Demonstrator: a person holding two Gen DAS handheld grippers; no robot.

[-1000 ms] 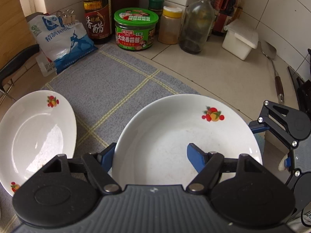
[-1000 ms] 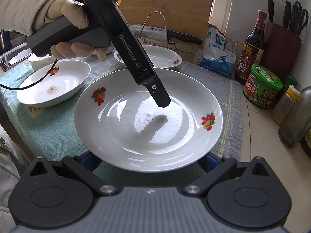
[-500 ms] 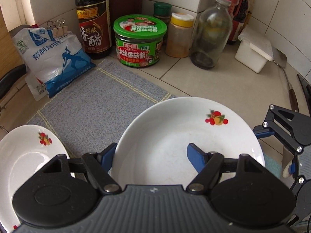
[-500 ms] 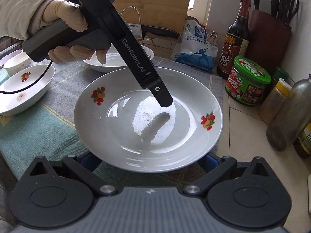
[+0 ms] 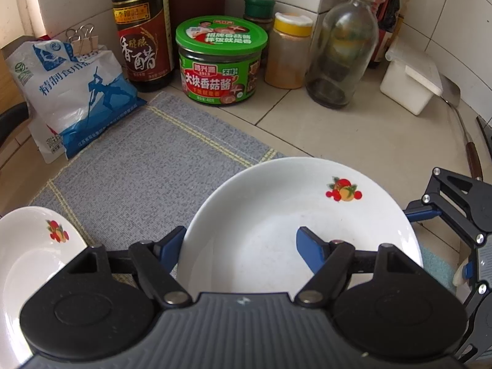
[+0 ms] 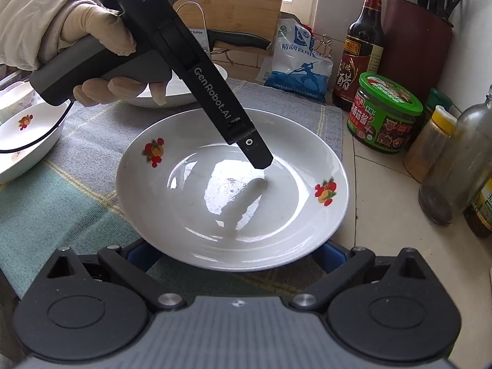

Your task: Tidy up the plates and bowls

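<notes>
A large white plate with fruit prints hangs above the grey mat, also central in the right wrist view. My left gripper is shut on its rim, one blue finger inside the plate and the other under its edge. My right gripper is open; its blue fingers sit below the plate's near rim, mostly hidden. A second white plate lies at lower left. A third plate sits behind the left gripper's handle, and a white bowl stands at far left.
At the back wall stand a salt bag, vinegar bottle, green jar, spice jar, glass bottle and white box. A spatula lies on the counter at right. A knife block stands in the corner.
The held plate has travelled right and toward the back wall, so the jars and bottles look closer. The second plate has slid toward the lower left of the left wrist view.
</notes>
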